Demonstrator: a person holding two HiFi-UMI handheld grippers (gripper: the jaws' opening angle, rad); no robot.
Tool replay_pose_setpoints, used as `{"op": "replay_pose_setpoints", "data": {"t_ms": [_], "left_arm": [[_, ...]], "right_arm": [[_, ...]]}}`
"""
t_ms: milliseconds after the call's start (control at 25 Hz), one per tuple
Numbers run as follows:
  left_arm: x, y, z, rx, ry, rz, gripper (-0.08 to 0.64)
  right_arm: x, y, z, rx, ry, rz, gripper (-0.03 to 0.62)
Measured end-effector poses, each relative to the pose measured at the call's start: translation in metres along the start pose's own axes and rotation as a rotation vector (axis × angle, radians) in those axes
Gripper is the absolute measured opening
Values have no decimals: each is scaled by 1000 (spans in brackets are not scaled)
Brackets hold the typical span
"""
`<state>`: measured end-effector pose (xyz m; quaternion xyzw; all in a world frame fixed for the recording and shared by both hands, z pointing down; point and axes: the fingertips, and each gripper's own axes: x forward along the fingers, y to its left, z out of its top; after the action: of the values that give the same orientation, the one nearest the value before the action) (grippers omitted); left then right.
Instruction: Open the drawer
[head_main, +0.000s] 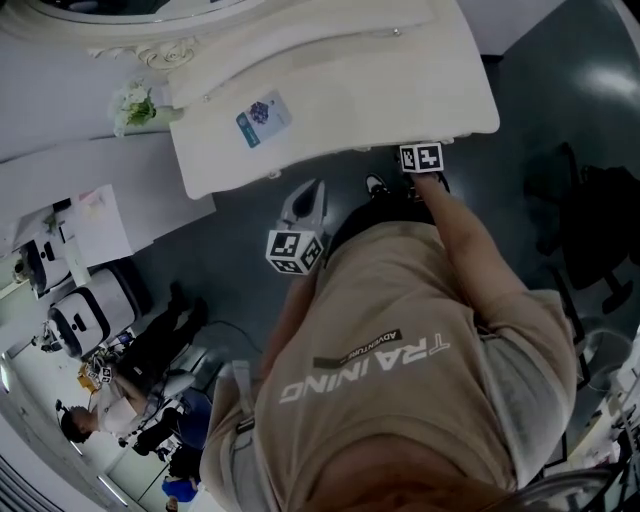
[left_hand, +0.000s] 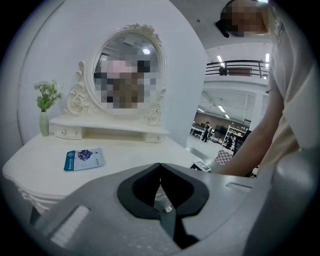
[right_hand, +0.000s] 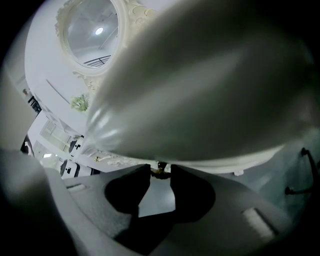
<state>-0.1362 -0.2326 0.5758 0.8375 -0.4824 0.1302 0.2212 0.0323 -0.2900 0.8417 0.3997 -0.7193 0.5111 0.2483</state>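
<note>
Closest to us is the person's beige shirt (head_main: 400, 380), filling the lower part of the head view, with the white dressing table (head_main: 330, 90) beyond it. We see the left gripper (head_main: 305, 200) held off the table's front edge, near its left end and touching nothing. Its jaws are pressed together at the tips with nothing between them. The right gripper (right_hand: 159, 169) sits tight against the table's front edge, further to the right, its marker cube (head_main: 421, 158) just below the rim. Its jaws are pinching a small brass knob (right_hand: 160, 173) that hangs under that edge. The drawer (right_hand: 205, 162) belongs to this knob and lies in the white band beneath the tabletop. We cannot tell whether it is pulled out at all. On the tabletop a blue-and-white packet (left_hand: 84, 158) lies flat near the left side. At the table's back stands an oval mirror (left_hand: 129, 65) in an ornate white frame, and a slim vase of flowers (left_hand: 45, 107) stands upright at the back left corner.
</note>
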Motion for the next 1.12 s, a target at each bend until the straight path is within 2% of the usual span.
{"op": "replay_pose_setpoints", "data": {"t_ms": [120,320,560,680,800,1120], "left_arm": [[-4,-23,1,-5,-1,10,8],[-13,-47,-4,-20,-12,60,8],[-41,-69,-37,-77,5,126,8],[-46,-79,-52,-92,11,132,8],[-55,-92,-64,-105,17,127,8],[-82,-95,-70,-110,-35,107,8]], "right_arm": [[-8,1,-16,-22,60,40,130],[-19,0,-36,-19,69,79,131],[-24,2,-55,-22,62,88,132],[-25,2,-54,-33,39,90,132],[-30,2,-70,-30,48,92,132],[-46,8,-101,-46,44,60,132]]}}
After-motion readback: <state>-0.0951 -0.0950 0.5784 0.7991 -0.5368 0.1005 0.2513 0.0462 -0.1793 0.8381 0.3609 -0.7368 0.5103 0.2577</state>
